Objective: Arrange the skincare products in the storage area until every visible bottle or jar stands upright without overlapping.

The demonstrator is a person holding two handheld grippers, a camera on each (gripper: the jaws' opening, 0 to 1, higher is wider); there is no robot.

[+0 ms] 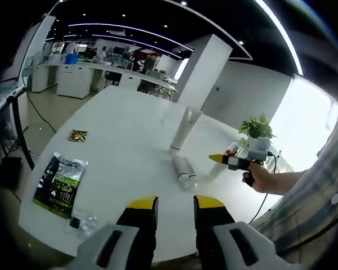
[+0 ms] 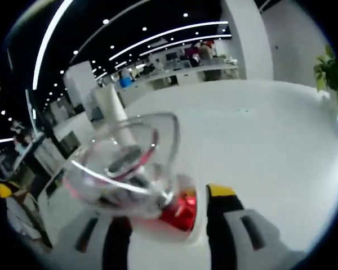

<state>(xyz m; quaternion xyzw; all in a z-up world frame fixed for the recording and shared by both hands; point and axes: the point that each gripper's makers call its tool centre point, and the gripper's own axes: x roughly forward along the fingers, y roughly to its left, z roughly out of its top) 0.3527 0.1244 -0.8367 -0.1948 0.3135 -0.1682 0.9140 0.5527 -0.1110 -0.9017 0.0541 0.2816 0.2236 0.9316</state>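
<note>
Lying on its side on the white table [image 1: 124,163], 1 clear bottle [image 1: 185,171] points its long axis away from the left gripper [image 1: 175,216], whose jaws stand apart, holding nothing. The right gripper [image 2: 168,216] clamps a clear red-capped bottle [image 2: 129,169], tilted, base toward the camera.

Left gripper view high, overlooking white table [image 1: 129,146]; right gripper view low, close; both share it.
</note>
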